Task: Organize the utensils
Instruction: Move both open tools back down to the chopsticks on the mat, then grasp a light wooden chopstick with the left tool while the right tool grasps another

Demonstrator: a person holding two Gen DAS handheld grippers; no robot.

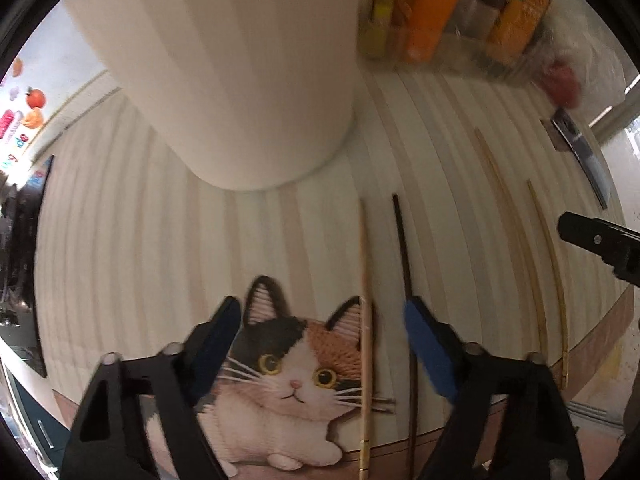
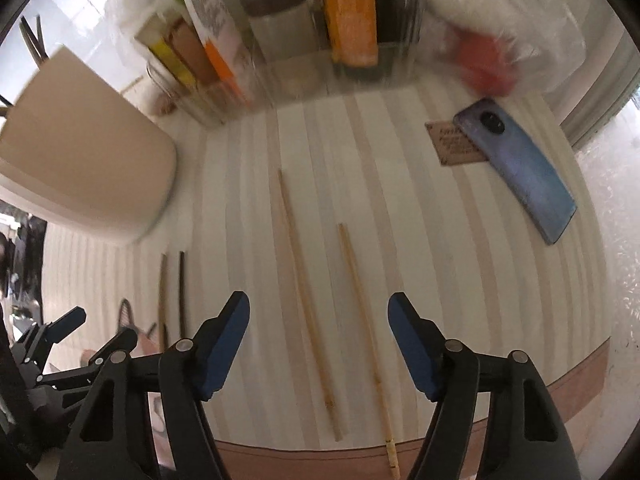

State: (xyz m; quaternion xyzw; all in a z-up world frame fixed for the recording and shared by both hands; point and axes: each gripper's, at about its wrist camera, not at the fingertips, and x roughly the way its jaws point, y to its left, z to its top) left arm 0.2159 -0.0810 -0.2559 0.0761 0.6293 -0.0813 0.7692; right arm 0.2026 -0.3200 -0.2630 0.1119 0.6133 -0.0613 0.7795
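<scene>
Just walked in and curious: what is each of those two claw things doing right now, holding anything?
Left gripper: open, holding nothing, a light chopstick between its fingers.
Right gripper: open, holding nothing, above two light chopsticks.

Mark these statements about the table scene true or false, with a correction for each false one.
1. Both grippers hold a chopstick. False: the left gripper and right gripper are open, chopsticks lying on the mat.
2. A phone lies on the striped mat. True.
3. The dark chopstick stands in the cream holder. False: it lies flat on the mat.
4. A cat picture is on the mat. True.
5. Two pale chopsticks lie between the right gripper's fingers. True.
</scene>
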